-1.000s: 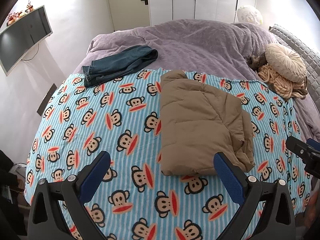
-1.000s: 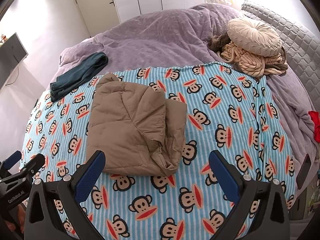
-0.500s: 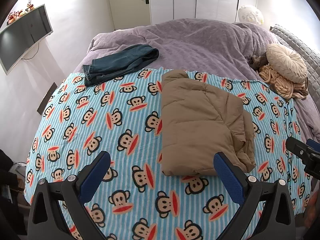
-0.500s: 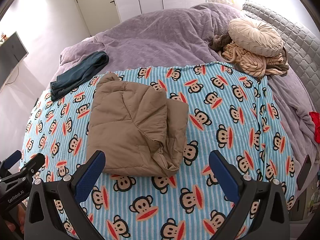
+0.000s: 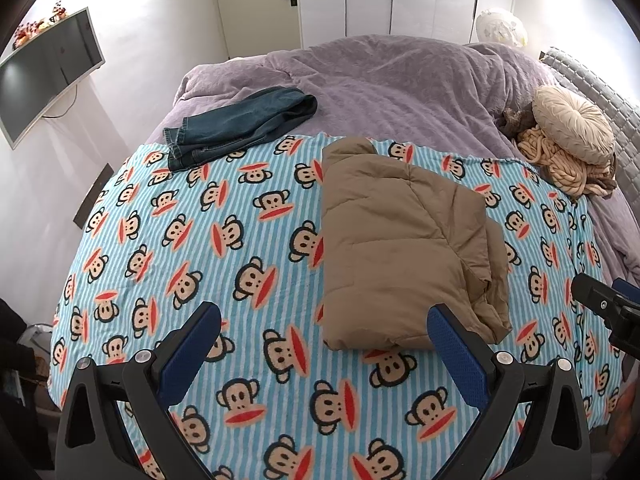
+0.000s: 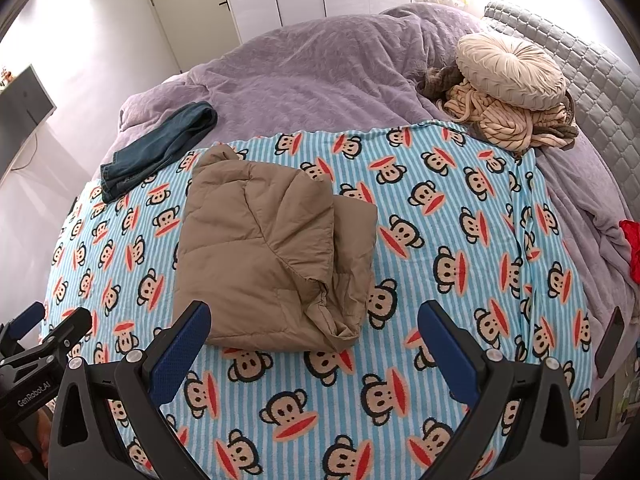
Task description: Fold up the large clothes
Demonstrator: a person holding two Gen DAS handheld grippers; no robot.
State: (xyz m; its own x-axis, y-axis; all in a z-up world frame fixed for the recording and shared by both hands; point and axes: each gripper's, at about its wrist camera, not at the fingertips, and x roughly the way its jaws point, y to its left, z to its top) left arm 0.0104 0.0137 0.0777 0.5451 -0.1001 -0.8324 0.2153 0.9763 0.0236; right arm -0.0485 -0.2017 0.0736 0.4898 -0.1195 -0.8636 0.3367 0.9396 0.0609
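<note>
A tan padded jacket (image 5: 404,240) (image 6: 272,256) lies folded into a compact bundle on a blue striped monkey-print blanket (image 5: 208,248) (image 6: 460,240) that covers the near part of the bed. My left gripper (image 5: 324,344) hovers open over the blanket's near edge, its right finger just in front of the jacket's near corner, holding nothing. My right gripper (image 6: 314,340) is likewise open and empty, its left finger just in front of the jacket's near edge. Each gripper's tip shows at the edge of the other's view.
Folded dark jeans (image 5: 240,124) (image 6: 160,144) lie at the far left where the blanket meets a purple duvet (image 5: 380,80). A round cream cushion (image 6: 512,72) tops knitted throws (image 6: 504,124) at the far right. A red cloth (image 6: 632,248) and a dark phone (image 6: 608,340) lie at the right edge. A wall screen (image 5: 44,76) hangs left.
Both views have drifted very slightly; the jacket and both open grippers stay as they were.
</note>
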